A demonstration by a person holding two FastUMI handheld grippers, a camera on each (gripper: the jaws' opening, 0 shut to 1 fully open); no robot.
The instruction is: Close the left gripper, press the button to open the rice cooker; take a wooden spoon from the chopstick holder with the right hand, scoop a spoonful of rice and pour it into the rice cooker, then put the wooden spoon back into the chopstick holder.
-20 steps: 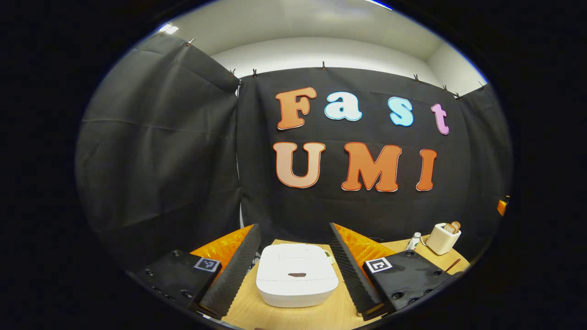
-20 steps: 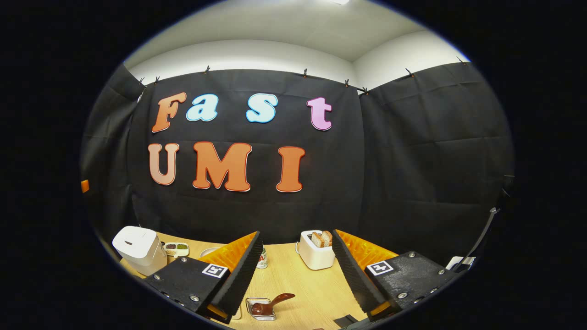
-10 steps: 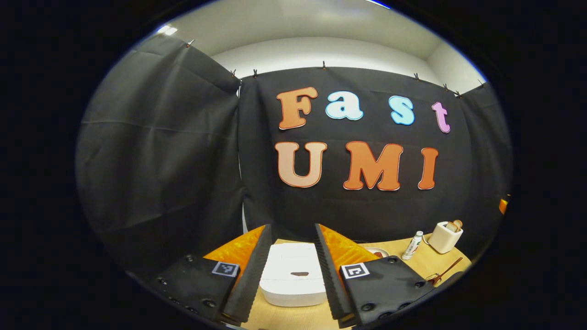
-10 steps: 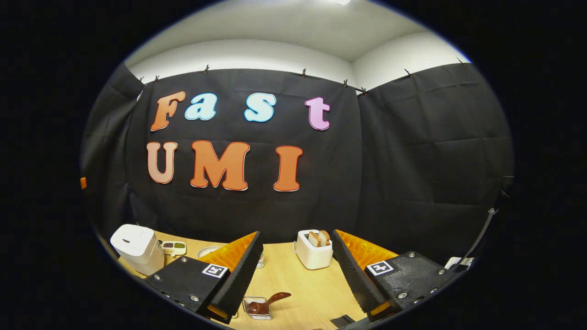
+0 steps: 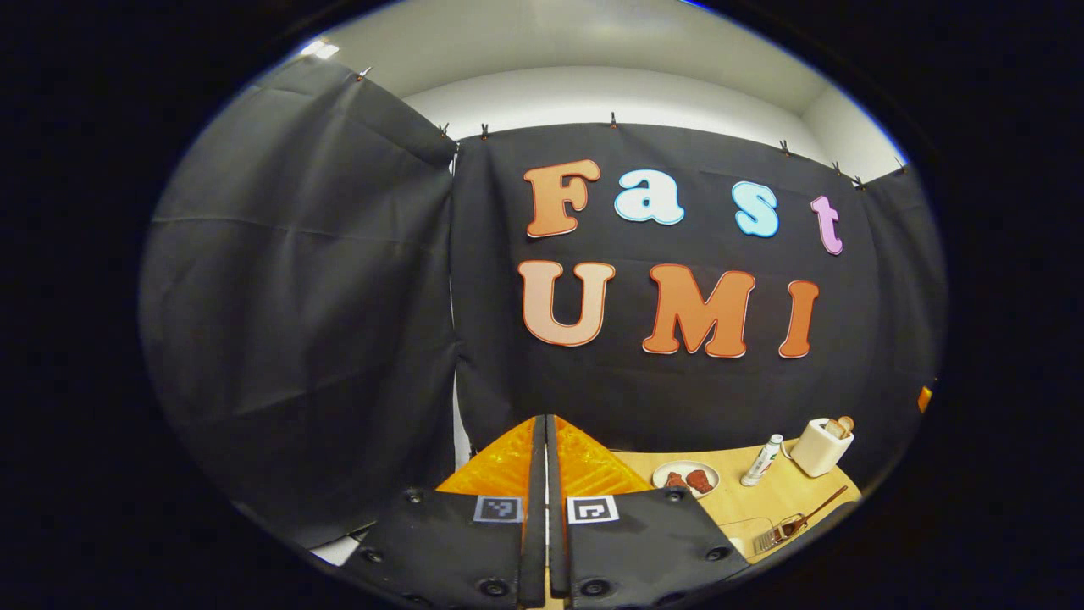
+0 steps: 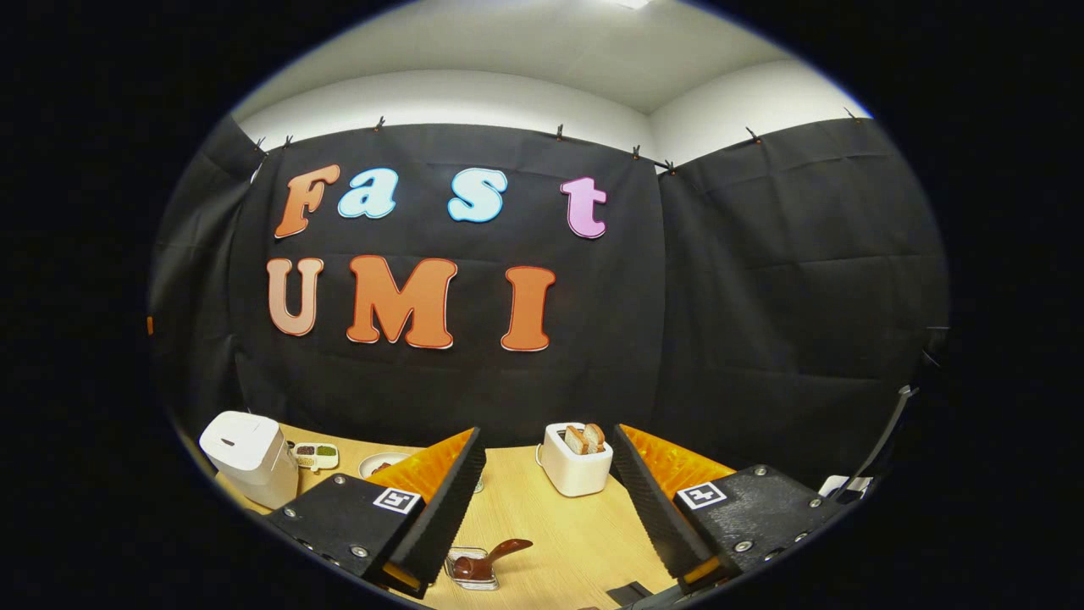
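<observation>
A: Once closed like the left tongs (image 5: 544,424), finger flat against finger with no gap, ready for pressing. Step one half done, by the look of it.

B: Agreed. Can't spot the button from the left gripper view, though; probably hidden below and behind the closed fingers.

A: Found in the right gripper view: rice cooker (image 6: 246,453), lid down, far off to the left of the right tongs (image 6: 546,432).

B: Calls for dipping the closed tips down onto the dark mark on the lid, gently and straight on. Risks sliding off otherwise.

A: And the right tongs?

B: Spread wide, holding nothing. Wooden spoon (image 6: 495,552) just below and ahead of the left finger, lying in a small clear holder (image 6: 450,559). Hard to say whether chopstick holder or dish.

A: Room to move?

B: Plenty of bare surface (image 6: 559,525) between the fingers and ahead, up to the toaster (image 6: 576,457). Tighter leftward: small tray (image 6: 315,456) and plate (image 6: 377,464) just beside the cooker. Worth minding the surface edge close to the cooker too.
</observation>
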